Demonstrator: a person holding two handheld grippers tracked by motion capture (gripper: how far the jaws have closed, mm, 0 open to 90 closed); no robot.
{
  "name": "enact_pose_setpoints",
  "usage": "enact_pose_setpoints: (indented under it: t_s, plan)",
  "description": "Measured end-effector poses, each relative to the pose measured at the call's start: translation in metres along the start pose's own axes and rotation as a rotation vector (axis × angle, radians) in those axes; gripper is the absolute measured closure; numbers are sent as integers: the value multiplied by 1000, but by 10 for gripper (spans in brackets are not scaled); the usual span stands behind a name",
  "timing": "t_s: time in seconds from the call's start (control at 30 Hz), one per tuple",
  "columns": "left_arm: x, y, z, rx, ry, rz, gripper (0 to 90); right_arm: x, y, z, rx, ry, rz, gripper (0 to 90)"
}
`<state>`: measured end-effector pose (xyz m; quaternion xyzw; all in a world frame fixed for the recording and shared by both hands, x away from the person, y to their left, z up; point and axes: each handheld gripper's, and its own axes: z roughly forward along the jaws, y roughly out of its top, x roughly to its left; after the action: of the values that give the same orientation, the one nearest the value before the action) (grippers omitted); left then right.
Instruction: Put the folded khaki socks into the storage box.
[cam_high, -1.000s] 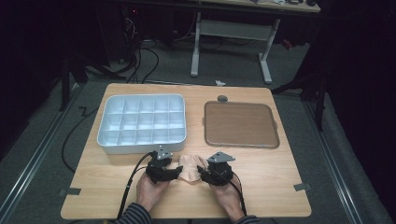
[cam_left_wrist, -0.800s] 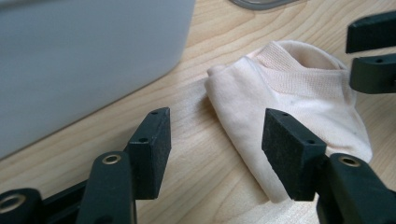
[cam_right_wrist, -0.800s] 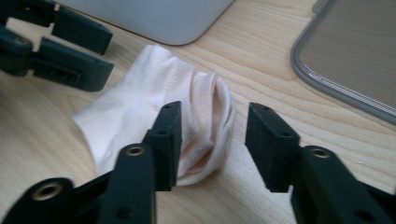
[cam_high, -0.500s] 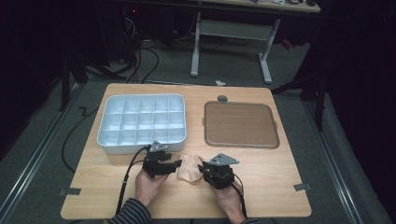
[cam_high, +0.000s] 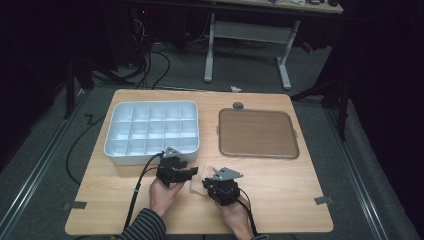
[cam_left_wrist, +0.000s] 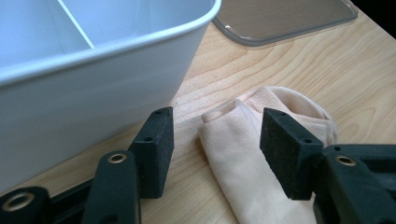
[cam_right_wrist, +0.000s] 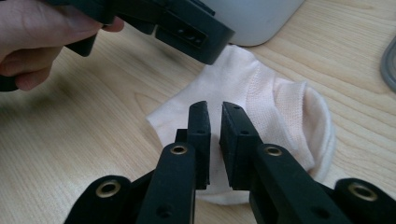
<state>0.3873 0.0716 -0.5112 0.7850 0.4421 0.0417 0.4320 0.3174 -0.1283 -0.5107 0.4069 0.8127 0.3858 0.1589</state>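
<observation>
The sock (cam_left_wrist: 252, 154) lay flat on the worktop (cam_high: 280, 175), between the wide-open jaws of the left gripper (cam_left_wrist: 217, 149). The right gripper (cam_right_wrist: 214, 135), jaws nearly closed without a confirmed pinch, hovered directly above it. The step appeared to be grasping; next, the left gripper would need closing on the fabric.

Sock (cam_right_wrist: 261, 107): near end covered by right gripper (cam_right_wrist: 214, 140) in its own view.
Compartment tray (cam_left_wrist: 70, 79): cropped top and left.
Small dark object (cam_high: 238, 105) above brown lid (cam_high: 257, 133): unidentifiable.
</observation>
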Motion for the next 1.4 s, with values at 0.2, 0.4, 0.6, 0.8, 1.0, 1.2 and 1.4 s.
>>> enact_pose_setpoints:
  t_s: [0.2, 0.4, 0.6, 0.8, 1.0, 1.2, 1.4]
  plan:
    - [2, -1, 6, 9, -5, -15, 450, 3, -3, 9, 23, -2, -6, 835]
    - [2, 0, 10, 17, -6, -20, 449, 3, -8, 10, 38, 1, -15, 864]
    - [-1, -1, 12, 32, -17, -4, 504, 4, -10, 9, 47, 7, -29, 879]
    - [-2, -3, 17, 53, -2, 21, 592, 5, -12, 8, 46, 10, -42, 883]
    - [-1, -5, 20, 76, -10, 35, 667, 6, -12, 6, 59, 7, -48, 884]
    - [-1, -6, 21, 82, -37, 49, 796, 5, -13, 7, 50, 13, -46, 884]
    - [-2, -5, 19, 84, -39, 57, 846, 4, -13, 7, 48, 23, -41, 865]
